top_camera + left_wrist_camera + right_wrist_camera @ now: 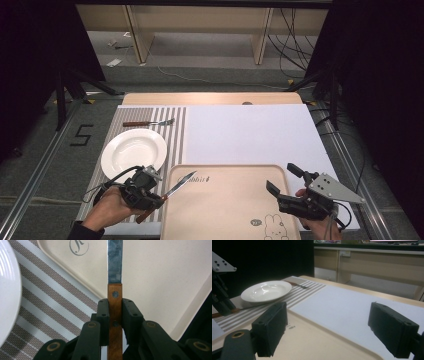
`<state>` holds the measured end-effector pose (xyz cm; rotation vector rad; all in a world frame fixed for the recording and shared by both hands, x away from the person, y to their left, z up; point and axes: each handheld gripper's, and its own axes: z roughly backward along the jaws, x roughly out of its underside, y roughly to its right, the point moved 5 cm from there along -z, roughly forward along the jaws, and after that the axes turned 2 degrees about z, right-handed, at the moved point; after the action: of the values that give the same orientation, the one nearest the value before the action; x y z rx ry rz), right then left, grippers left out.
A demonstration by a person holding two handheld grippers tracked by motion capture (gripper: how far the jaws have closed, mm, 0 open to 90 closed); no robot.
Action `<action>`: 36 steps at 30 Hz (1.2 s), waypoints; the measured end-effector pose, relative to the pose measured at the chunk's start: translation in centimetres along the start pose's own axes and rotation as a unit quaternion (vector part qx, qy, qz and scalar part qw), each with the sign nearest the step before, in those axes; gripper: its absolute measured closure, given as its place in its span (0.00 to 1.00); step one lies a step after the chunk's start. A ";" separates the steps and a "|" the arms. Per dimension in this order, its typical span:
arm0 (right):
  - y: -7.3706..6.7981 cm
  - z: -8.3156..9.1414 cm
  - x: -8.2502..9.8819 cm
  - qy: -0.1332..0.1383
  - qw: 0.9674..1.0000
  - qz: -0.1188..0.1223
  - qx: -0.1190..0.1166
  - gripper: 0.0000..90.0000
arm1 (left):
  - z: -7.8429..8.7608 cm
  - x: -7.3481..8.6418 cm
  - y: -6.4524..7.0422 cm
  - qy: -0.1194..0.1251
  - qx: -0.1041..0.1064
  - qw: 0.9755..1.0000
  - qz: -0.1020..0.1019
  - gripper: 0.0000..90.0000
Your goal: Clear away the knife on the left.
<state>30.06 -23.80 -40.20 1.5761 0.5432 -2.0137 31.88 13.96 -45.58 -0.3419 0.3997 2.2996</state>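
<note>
A knife (179,184) with a brown wooden handle and a steel blade is held in my left gripper (159,196), which is shut on the handle. The blade reaches out over the near left corner of a beige tray (225,210). In the left gripper view the handle (115,305) is pinched between the two jaws of my left gripper (115,308), and the blade (115,260) points up over the tray (160,277). My right gripper (284,179) hangs open over the tray's right side with nothing between its fingers (270,327).
A white deep plate (133,150) lies on a striped placemat (175,135) left of the tray, with a wooden-handled fork (147,122) beyond it. A white sheet (250,135) covers the table behind the tray. The tray bears a rabbit drawing (274,221).
</note>
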 end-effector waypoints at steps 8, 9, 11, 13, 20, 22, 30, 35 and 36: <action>0.0 0.0 0.0 -0.001 1.000 0.000 -0.001 0.19 | -1.0 -0.8 1.3 0.000 0.004 1.000 -0.011 0.85; 0.0 0.0 0.0 -0.001 1.000 0.000 -0.001 0.19 | -1.1 -0.8 1.4 -0.001 0.003 1.000 -0.013 0.85; 0.0 0.0 0.0 0.000 1.000 0.000 0.000 0.19 | -1.2 -0.9 1.6 -0.003 0.004 1.000 -0.015 0.85; 0.0 0.0 0.0 -0.001 1.000 0.000 0.000 0.19 | -1.4 -1.1 1.9 -0.005 0.006 1.000 -0.014 0.85; 0.0 0.0 0.0 -0.001 1.000 0.001 -0.001 0.19 | -2.2 -1.9 2.6 -0.001 0.010 1.000 -0.007 0.85; 0.0 0.0 0.0 -0.001 1.000 0.002 -0.001 0.19 | -2.5 -2.2 2.9 -0.003 0.013 1.000 -0.008 0.85; 0.0 0.1 -0.1 0.001 1.000 0.002 0.000 0.19 | -4.1 -3.1 4.1 -0.017 0.025 0.999 -0.015 0.85; 0.0 0.1 0.0 0.001 1.000 0.002 -0.001 0.19 | -4.4 -3.2 4.0 -0.012 0.032 0.999 0.000 0.85; 0.0 0.1 0.0 0.000 1.000 0.002 -0.001 0.19 | -4.4 -3.3 4.0 -0.010 0.036 0.999 0.003 0.85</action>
<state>30.04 -23.86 -40.14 1.5762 0.5415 -2.0094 31.73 7.49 -47.74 -0.2826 0.4718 2.2856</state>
